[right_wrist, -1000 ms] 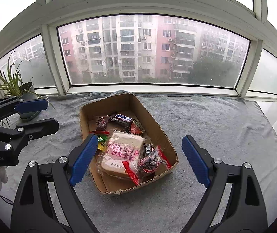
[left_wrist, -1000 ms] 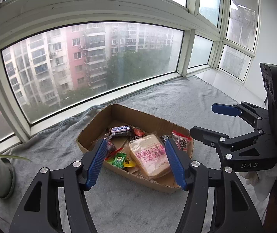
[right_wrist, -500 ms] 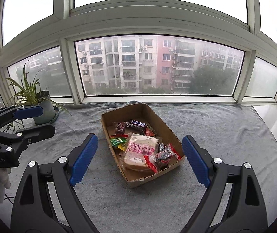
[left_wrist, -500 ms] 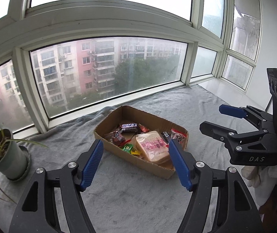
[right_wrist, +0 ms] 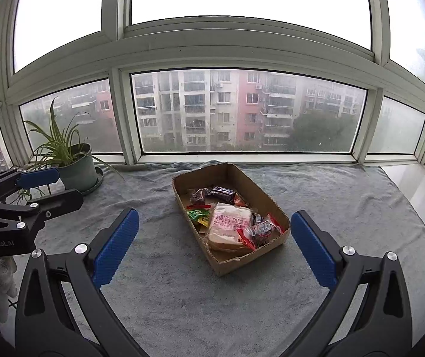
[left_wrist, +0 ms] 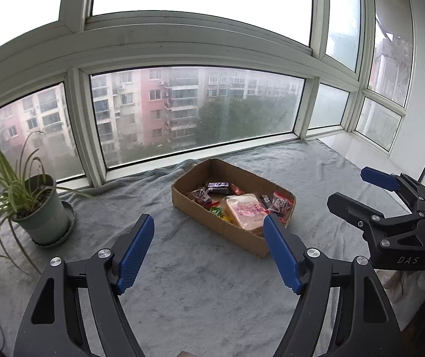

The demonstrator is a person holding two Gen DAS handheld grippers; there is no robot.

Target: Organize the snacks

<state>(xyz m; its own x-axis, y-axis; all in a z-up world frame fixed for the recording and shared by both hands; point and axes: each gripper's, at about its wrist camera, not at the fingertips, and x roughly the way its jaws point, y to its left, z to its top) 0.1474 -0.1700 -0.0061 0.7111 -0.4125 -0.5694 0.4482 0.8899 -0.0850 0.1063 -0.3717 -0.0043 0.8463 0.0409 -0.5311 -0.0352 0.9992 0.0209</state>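
A shallow cardboard box lies on the grey cloth and holds several snacks. A wrapped bread pack lies near its front end. A dark chocolate bar lies at the far end. A red-edged packet and green and yellow packets lie beside the bread. My left gripper is open and empty, held back from the box; it also shows in the right wrist view. My right gripper is open and empty, also back from the box, and shows in the left wrist view.
A potted spider plant stands on a saucer at the left by the window. The grey cloth covers the sill. Window frames close off the back. A bare white ledge lies to the right.
Both grippers have pulled back and up from the box, which now looks smaller and farther. The plant has come into view. Both stay open.
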